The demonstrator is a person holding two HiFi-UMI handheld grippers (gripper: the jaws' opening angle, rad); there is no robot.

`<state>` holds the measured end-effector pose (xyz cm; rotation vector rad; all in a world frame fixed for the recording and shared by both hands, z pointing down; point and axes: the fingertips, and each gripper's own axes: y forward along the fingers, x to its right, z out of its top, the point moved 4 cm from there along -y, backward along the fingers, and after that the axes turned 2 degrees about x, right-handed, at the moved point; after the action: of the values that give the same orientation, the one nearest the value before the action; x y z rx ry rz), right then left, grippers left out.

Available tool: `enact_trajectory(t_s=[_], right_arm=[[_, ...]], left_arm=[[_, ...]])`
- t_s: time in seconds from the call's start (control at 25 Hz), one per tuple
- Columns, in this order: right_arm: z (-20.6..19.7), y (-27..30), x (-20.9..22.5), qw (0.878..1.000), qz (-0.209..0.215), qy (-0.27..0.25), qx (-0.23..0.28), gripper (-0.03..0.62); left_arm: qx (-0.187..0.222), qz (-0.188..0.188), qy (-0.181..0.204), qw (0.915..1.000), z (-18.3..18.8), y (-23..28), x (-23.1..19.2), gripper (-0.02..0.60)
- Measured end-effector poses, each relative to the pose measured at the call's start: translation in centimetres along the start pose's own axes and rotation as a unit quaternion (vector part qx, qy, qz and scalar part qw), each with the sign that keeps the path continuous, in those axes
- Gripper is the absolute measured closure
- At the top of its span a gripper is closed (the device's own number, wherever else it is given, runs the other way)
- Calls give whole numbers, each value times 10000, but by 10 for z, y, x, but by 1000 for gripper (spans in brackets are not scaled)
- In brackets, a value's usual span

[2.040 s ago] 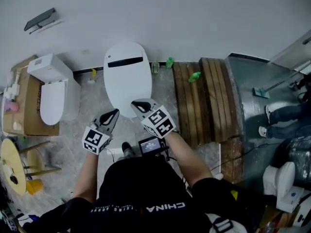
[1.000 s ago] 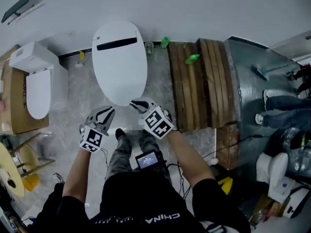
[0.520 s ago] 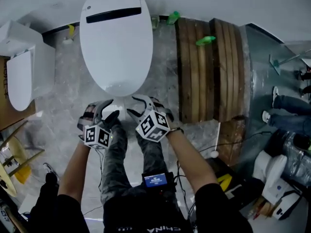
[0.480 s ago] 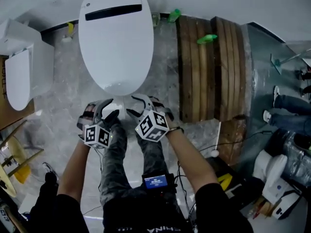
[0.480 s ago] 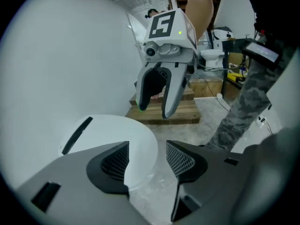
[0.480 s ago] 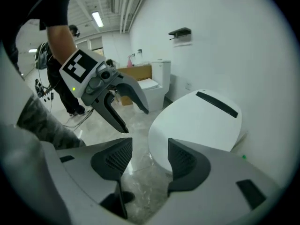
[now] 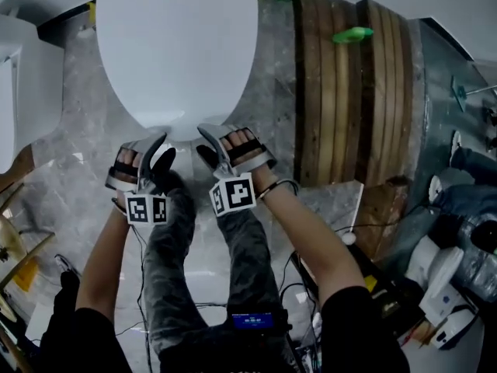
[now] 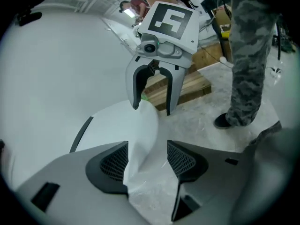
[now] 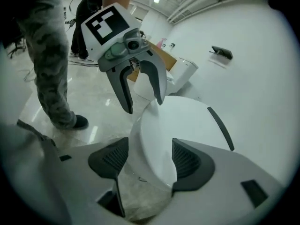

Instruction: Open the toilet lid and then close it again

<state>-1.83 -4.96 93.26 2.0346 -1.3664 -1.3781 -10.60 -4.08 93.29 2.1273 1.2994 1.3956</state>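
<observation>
The white toilet lid (image 7: 178, 45) lies closed and fills the top of the head view. Both grippers sit at its rounded front edge. My left gripper (image 7: 161, 150) is at the left of that edge and my right gripper (image 7: 203, 142) just beside it. In the left gripper view the left gripper (image 8: 147, 158) has the lid (image 8: 117, 125) edge between its pads. The right gripper (image 9: 150, 156) straddles the lid (image 9: 187, 121) rim the same way. Both sets of jaws have just been opening and stand wide, with no pad clearly pressing.
A second white toilet (image 7: 15, 76) stands at the left. Stacked wooden pallets (image 7: 349, 107) lie right of the toilet, with a green bottle (image 7: 353, 34) on them. My legs (image 7: 233, 239) stand on the marble floor. Cables and boxes lie at bottom right.
Both grippers have dropped down to the lid's front edge, and the view has come closer to the toilet. Both jaws went from shut to wide open.
</observation>
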Motion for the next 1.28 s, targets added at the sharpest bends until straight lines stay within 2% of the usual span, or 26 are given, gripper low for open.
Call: enact_trajectory(t_s=[0.16,0.36,0.52,0.68,0.84,1.0,1.28], right_arm=[[-9,22,-6,9981,-436,-431,116,304],[-16,32,-15,9905,-942,-984,168,289],[-22,37,-28,9854,-1171,-1214,228,265],[-26,46,-19,9797,-1514,-1298,192,264],[-23,46,-16,9844,-1324,-1153,97,264],[-19,37,-12,9868,-1165,-1117,131,264],[10,-6,16,9930,-738,-873,295,264]], left_arm=[[-125,403,372,9984,-19,20,11,334],[-83,934,724,9930,-25,31,17,327],[-65,1064,998,9893,-24,33,21,325],[7,1129,1176,9866,-26,40,22,278],[30,1081,941,9897,-25,41,18,279],[72,889,914,9918,-18,35,13,279],[379,551,715,9952,9,-7,-19,281]])
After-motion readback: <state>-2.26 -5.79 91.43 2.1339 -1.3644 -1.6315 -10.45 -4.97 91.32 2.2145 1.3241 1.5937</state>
